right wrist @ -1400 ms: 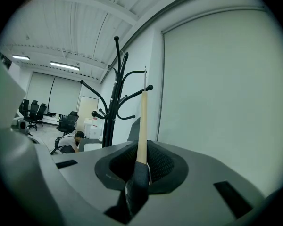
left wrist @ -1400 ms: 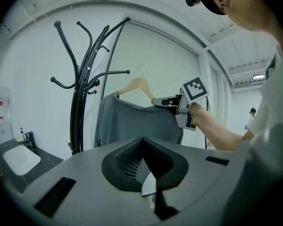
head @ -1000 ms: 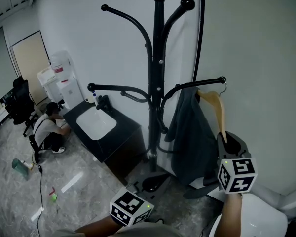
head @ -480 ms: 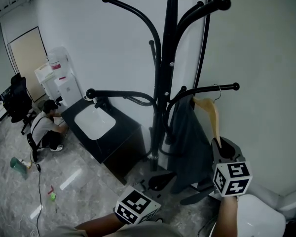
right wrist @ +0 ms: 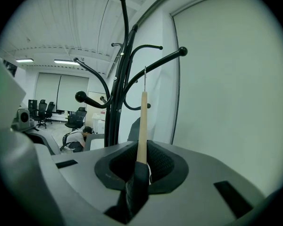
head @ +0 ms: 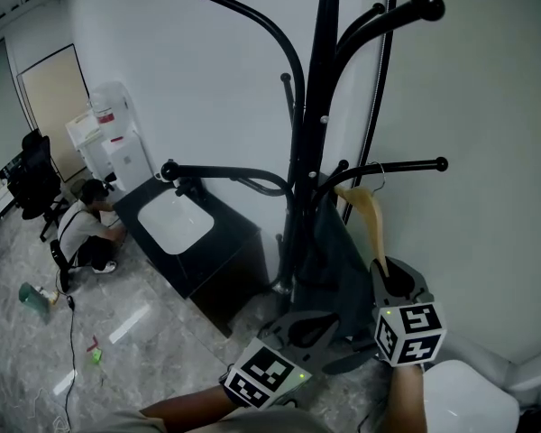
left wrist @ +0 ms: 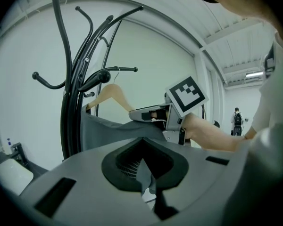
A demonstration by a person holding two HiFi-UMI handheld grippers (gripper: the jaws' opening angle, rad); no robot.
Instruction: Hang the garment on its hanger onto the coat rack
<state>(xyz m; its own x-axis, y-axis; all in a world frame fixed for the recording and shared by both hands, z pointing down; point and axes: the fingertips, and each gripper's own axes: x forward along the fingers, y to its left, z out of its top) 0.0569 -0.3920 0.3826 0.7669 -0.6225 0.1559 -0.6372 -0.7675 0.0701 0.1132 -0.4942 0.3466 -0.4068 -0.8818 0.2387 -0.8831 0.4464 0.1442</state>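
Note:
The black coat rack stands before a white wall. A wooden hanger carrying a grey garment hangs by its wire hook just under the rack's lower right arm; I cannot tell whether the hook rests on it. My right gripper is shut on the hanger's lower end, with dark fabric caught between the jaws. Lower left, my left gripper is shut on the garment's hem. In the left gripper view the cloth stretches from the jaws towards the rack.
A black cabinet with a white basin top stands left of the rack's foot. A person crouches beside it, near a water dispenser and an office chair. A thin black pipe runs up the wall.
The hanger and my right gripper have shifted left along the lower arm, closer to the rack's pole. My left gripper has come up to the garment's hem.

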